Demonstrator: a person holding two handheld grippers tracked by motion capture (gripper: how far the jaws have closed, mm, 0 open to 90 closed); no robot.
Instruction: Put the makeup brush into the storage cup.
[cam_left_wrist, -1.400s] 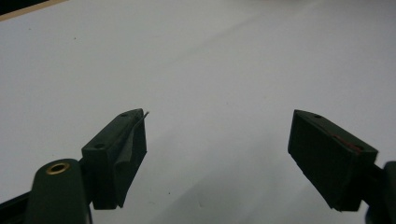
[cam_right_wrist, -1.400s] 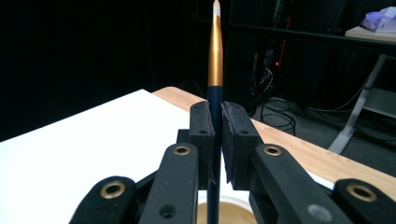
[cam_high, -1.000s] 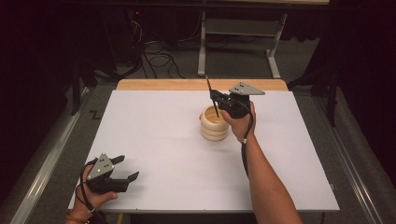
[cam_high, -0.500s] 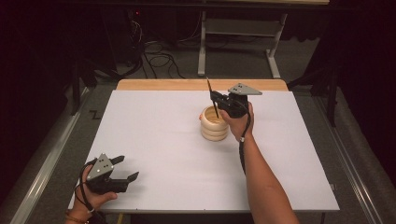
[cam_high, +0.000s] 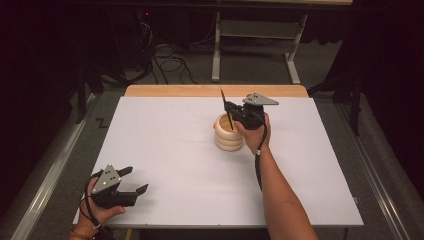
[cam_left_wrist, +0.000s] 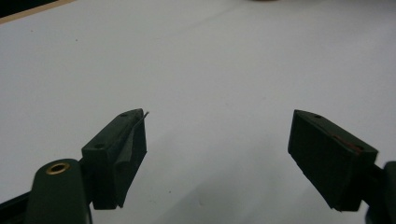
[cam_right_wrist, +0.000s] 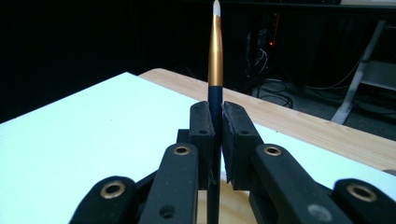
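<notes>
Wooden ringed holder (cam_high: 229, 135) on white table (cam_high: 165, 150); right gripper (cam_high: 231, 108) above it clamps upright brush (cam_right_wrist: 214, 93); left gripper (cam_high: 134, 181) open, empty, near front edge.

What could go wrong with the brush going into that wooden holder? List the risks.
1. The right gripper pinches the thin brush at one narrow spot on its handle, so the brush may pivot or slip between the pads.
2. The wooden holder stands free on the white table, and the left gripper waits open, far off at the near edge. A sideways nudge from the brush could shift or tip the holder.
</notes>
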